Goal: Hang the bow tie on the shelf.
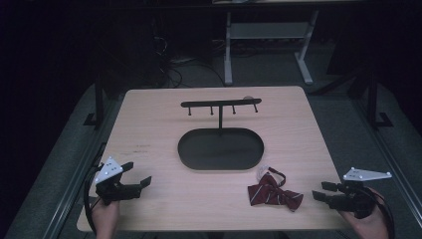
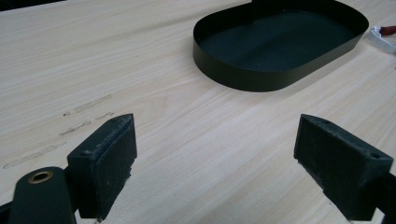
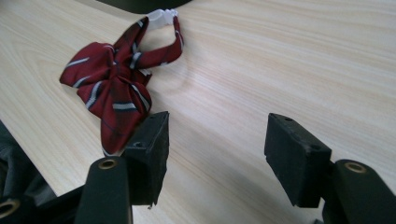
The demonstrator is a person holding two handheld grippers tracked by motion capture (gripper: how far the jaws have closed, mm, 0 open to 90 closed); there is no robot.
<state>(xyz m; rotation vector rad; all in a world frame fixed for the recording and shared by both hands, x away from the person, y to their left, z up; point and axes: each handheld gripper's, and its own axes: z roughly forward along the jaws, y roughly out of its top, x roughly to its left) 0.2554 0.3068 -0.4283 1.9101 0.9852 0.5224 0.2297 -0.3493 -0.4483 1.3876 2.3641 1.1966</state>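
Observation:
A dark red striped bow tie (image 1: 272, 193) with a white clasp lies on the wooden table (image 1: 149, 124) near its front right. In the right gripper view the bow tie (image 3: 109, 86) sits just beyond the left jaw. My right gripper (image 1: 321, 190) is open and empty, a short way right of the tie. A black oval tray (image 1: 220, 148) with an upright hook rack (image 1: 221, 105) stands mid-table. My left gripper (image 1: 139, 175) is open at the front left; its own view (image 2: 215, 154) looks over bare wood toward the tray (image 2: 280, 44).
The table's front edge runs just below both hands. Behind the table stand a white desk frame (image 1: 266, 45) and cables on a dark floor. Faint scuff marks (image 2: 79, 112) show on the wood left of the tray.

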